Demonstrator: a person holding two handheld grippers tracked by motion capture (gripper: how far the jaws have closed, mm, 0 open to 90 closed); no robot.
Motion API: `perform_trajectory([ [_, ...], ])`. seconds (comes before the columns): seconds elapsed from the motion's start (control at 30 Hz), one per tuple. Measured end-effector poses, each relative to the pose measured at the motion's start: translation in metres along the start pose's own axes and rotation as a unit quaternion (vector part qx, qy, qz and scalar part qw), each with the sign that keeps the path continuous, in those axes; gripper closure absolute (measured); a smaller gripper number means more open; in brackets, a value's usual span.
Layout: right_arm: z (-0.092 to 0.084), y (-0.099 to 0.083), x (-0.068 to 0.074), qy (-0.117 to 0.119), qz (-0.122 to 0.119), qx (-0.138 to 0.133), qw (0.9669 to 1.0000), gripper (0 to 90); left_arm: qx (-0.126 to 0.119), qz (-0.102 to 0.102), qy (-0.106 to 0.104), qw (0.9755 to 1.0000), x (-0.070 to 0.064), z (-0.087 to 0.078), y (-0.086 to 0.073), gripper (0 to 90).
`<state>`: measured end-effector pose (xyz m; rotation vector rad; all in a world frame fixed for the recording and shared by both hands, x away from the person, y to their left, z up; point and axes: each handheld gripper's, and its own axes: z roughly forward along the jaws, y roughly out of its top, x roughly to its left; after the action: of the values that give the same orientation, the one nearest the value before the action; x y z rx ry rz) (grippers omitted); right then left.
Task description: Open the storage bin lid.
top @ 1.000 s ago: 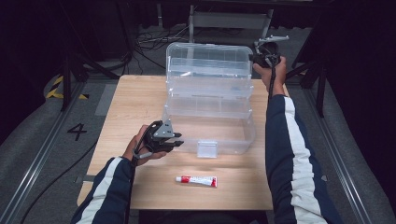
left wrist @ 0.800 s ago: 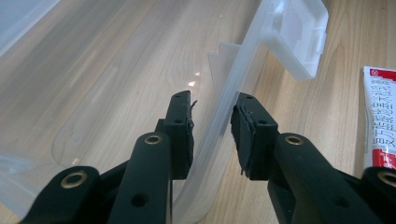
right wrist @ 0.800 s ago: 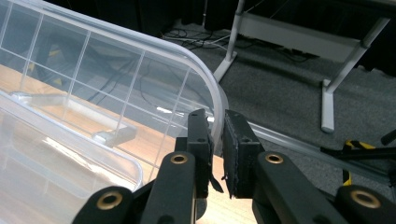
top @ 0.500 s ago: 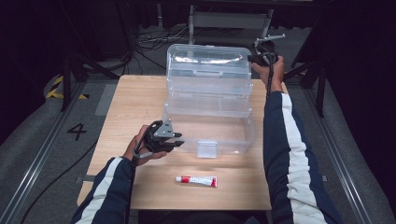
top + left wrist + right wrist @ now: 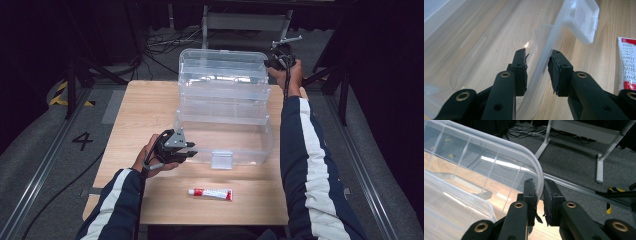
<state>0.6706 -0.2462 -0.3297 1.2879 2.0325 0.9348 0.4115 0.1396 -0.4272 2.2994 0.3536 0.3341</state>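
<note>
Person opens a clear storage box.
The right gripper [image 5: 539,202] pinches the raised lid [image 5: 222,67] at its far corner; the left gripper [image 5: 537,72] straddles the box [image 5: 225,145] near wall, pads apart.

Right gripper [image 5: 539,202] at bottom centre, its black fingers [image 5: 529,195] pinched on the curved rim of a clear plastic lid [image 5: 499,162], wooden counter [image 5: 454,176] seen through it at left, grey floor [image 5: 579,160] upper right
</note>
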Motion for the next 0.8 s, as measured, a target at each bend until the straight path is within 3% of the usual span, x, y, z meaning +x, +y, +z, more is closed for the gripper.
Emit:
perform_trajectory([
  [0.53,0.0099,-0.0022,-0.0016,-0.01,-0.003,0.034,0.9994,81.5,-0.004,-0.006,-0.01,0.9999,0.0017,-0.0001,-0.0015,67.9],
  [0.8,0.0035,0.0014,0.0005,-0.004,-0.01,0.028,0.9995,81.9,-0.008,-0.01,-0.015,0.9998,0.0026,0.002,-0.0016,68.3],
])
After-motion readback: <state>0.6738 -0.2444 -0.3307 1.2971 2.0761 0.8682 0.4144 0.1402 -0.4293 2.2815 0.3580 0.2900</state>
